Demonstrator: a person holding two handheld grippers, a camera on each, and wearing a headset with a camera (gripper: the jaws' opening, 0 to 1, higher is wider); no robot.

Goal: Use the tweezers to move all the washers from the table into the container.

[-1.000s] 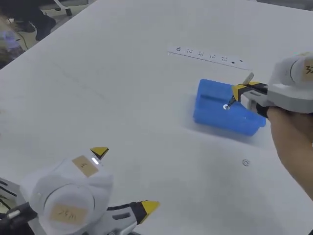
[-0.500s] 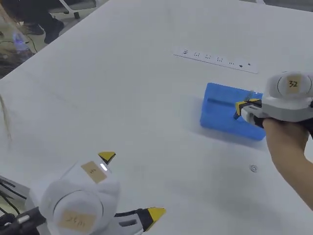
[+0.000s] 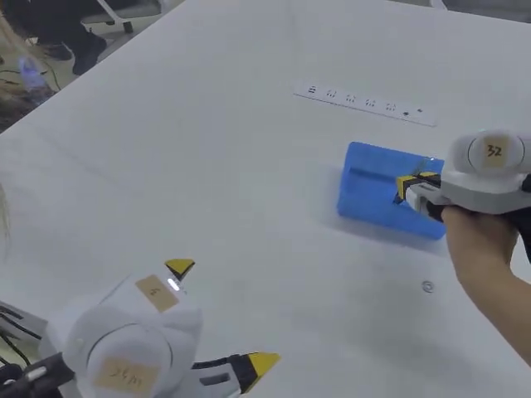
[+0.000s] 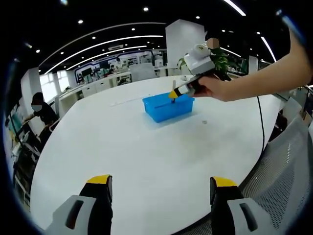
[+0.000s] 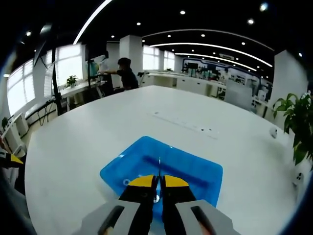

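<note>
The washer (image 3: 427, 287) left on the desk (image 3: 207, 149) is a small, thin, flat ring, pale and probably metal, lying on the bare white surface near the person's right forearm and a little apart from the blue container (image 3: 365, 199). By its look it should be very light and stiff, but also smooth and slippery. Because it lies flush on the smooth desk, there is little edge to get under. The likely best hold is across the ring's band, with one tweezer tip through the hole and the other outside the rim, pressed gently so it does not flick away. The right gripper (image 5: 157, 180) has its jaws pressed together on the thin tweezers (image 5: 159, 165), whose tips point down over the open container. A small ring (image 5: 126, 182) on the container's floor looks like another washer already inside, though it is too small to be sure. The left gripper (image 3: 220, 315) hangs low over the desk's near edge, well away from the work, with its jaws spread wide and nothing between them.
</note>
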